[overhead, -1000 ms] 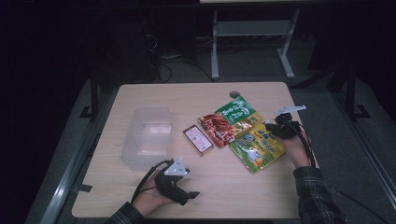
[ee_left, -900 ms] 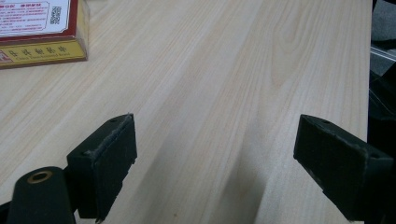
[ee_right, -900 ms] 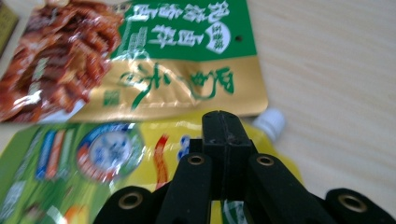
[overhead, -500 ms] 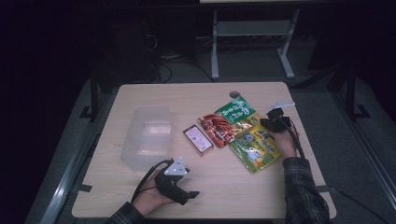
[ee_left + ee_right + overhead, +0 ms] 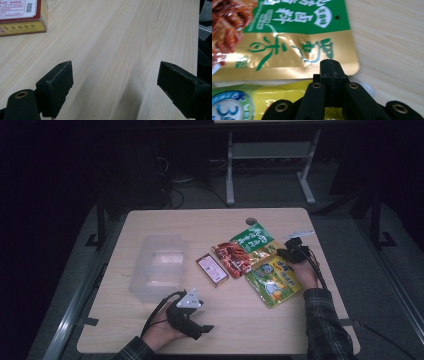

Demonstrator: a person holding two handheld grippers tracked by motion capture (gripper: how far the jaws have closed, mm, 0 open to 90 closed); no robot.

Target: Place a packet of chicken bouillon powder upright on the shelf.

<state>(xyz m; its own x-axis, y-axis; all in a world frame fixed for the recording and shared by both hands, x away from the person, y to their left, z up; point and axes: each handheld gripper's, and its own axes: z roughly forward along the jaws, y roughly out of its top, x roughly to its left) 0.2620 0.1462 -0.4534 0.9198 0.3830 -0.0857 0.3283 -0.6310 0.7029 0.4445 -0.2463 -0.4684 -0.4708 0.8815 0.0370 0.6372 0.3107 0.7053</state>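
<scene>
The right tool [image 5: 331, 65], jaws clenched flat together with nothing seen between them, is resting at the meeting edges of two snack packets near the right edge of the bench [image 5: 165, 222]. In the right gripper view its closed tip is lying over the lower gold border of the green-and-gold packet [image 5: 294, 37], with the yellow packet [image 5: 249, 100] directly beneath the tool body. From the high view the right tool [image 5: 289, 251] is sitting at the upper right corner of the yellow packet [image 5: 274, 281], the green-and-gold packet [image 5: 252, 240] angling away toward the far edge. A red packet [image 5: 232, 258] is overlapping the green one on its left, and a small red box [image 5: 212, 269] is lying just beside that, toward the middle of the bench. A clear plastic container [image 5: 159, 267] is standing near the left edge. Close to the near edge, the left tool [image 5: 192, 312] is idling, released, its jaws spread wide over bare wood in the left gripper view [image 5: 115, 95], with the corner of the red box [image 5: 22, 16] beyond them.
</scene>
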